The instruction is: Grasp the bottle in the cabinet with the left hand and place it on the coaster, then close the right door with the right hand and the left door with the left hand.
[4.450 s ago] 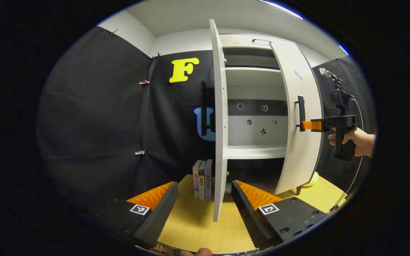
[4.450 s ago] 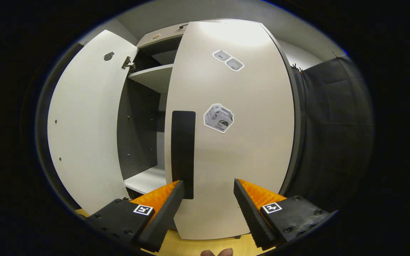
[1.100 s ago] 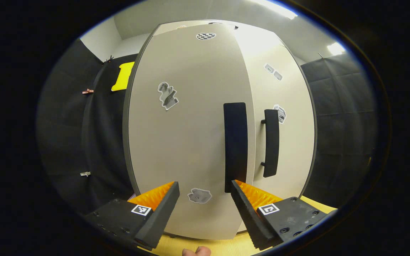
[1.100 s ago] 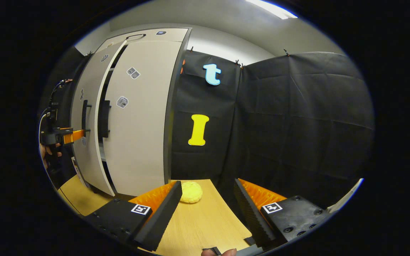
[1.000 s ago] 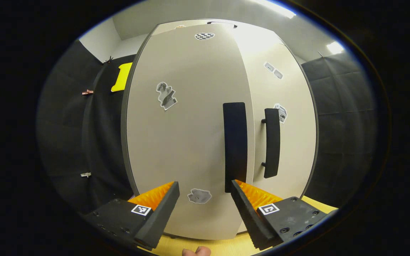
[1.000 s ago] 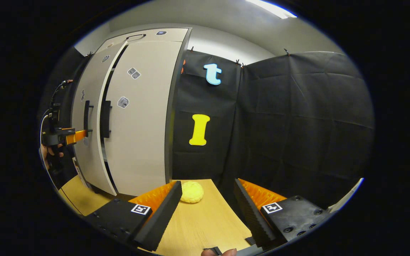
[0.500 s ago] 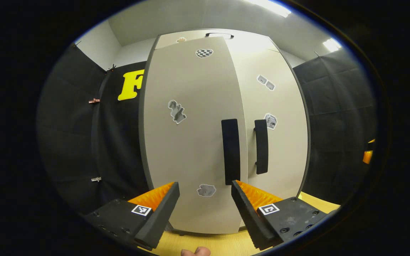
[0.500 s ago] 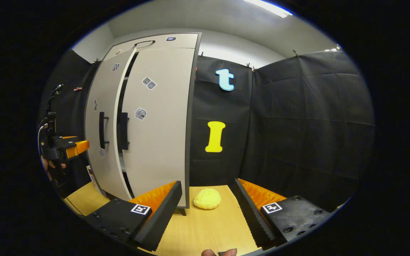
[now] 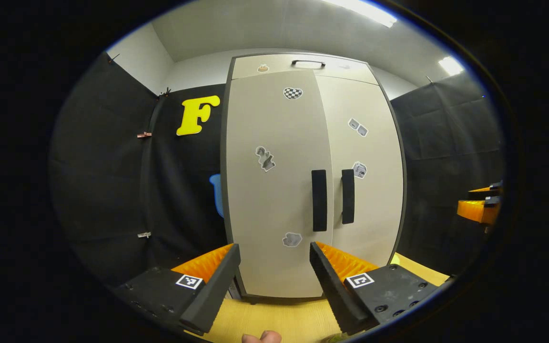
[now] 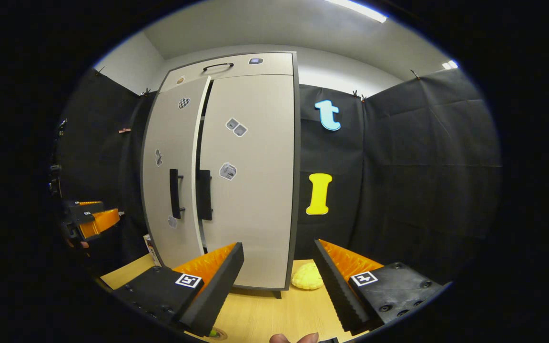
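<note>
The tall pale cabinet (image 9: 279, 190) stands ahead of me, its left door (image 9: 274, 143) and right door (image 9: 365, 143) side by side, black handles (image 9: 319, 200) close together. In the right gripper view the left door's (image 10: 169, 143) edge shows, with a thin dark gap beside it. My left gripper (image 9: 274, 247) is open and holds nothing, a short way back from the doors. My right gripper (image 10: 278, 244) is open too, above the wooden table (image 10: 265, 314). A small green bit on a round disc (image 10: 213, 332) peeks in at the bottom edge.
A yellow bun-shaped thing (image 10: 307, 281) lies on the table by the cabinet's right foot. Books (image 10: 148, 243) stand left of the cabinet. The other gripper (image 9: 479, 209) hovers at the far right of the left gripper view. Black cloth walls close in both sides.
The left door has swung from wide open to shut against the right door. My left gripper has backed away from it. The right gripper has drawn back and turned toward the cabinet.
</note>
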